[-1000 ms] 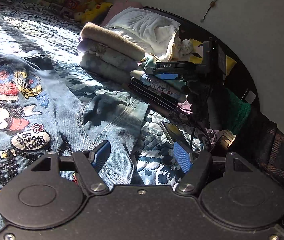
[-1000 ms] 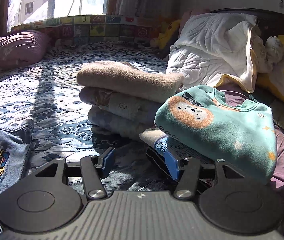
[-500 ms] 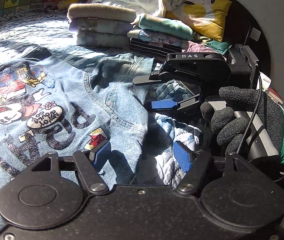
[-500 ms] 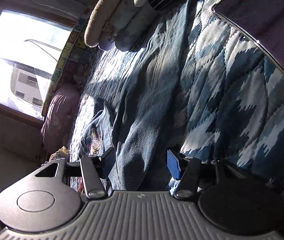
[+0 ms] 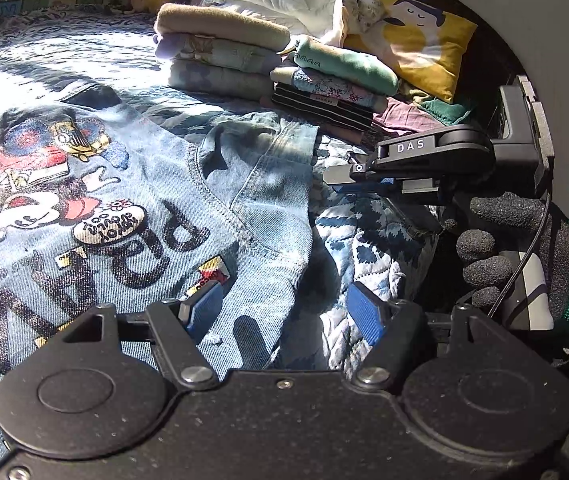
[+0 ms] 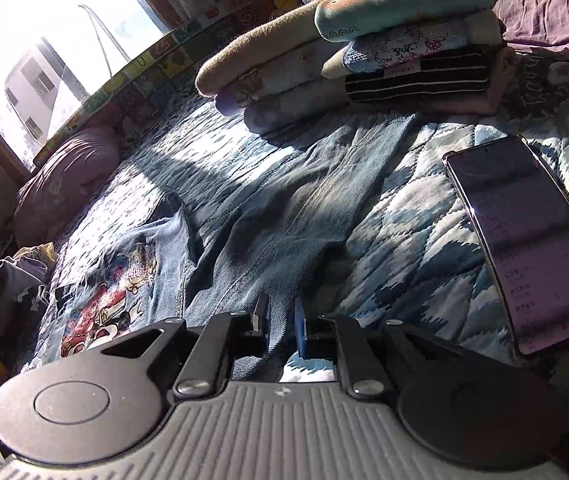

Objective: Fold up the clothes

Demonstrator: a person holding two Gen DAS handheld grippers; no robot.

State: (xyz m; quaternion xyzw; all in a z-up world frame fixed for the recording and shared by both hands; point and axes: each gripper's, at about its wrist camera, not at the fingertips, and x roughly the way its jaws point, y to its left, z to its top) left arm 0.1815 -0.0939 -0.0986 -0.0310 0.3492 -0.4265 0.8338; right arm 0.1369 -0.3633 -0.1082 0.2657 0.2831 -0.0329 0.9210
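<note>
A blue denim jacket [image 5: 124,200] with cartoon patches lies spread back-up on the quilted bed. Its sleeve [image 5: 268,176] stretches toward the folded piles. My left gripper [image 5: 284,314] is open and hovers low over the jacket's near edge, with one blue pad above the denim and the other above the quilt. To the right, a gloved hand [image 5: 504,248] holds my right gripper [image 5: 340,184] at the sleeve's edge. In the right wrist view, the right gripper [image 6: 281,320] is shut on the sleeve [image 6: 284,208], with denim pinched between its pads.
Two piles of folded clothes [image 5: 220,52] [image 5: 332,80] stand at the back of the bed, just beyond the sleeve's cuff. A phone [image 6: 524,240] lies on the quilt right of the sleeve. Pillows [image 5: 424,40] line the headboard. A window [image 6: 24,40] is at the far left.
The right gripper came down from the folded piles to the sleeve and closed on it. The left gripper stayed open and moved closer over the jacket.
</note>
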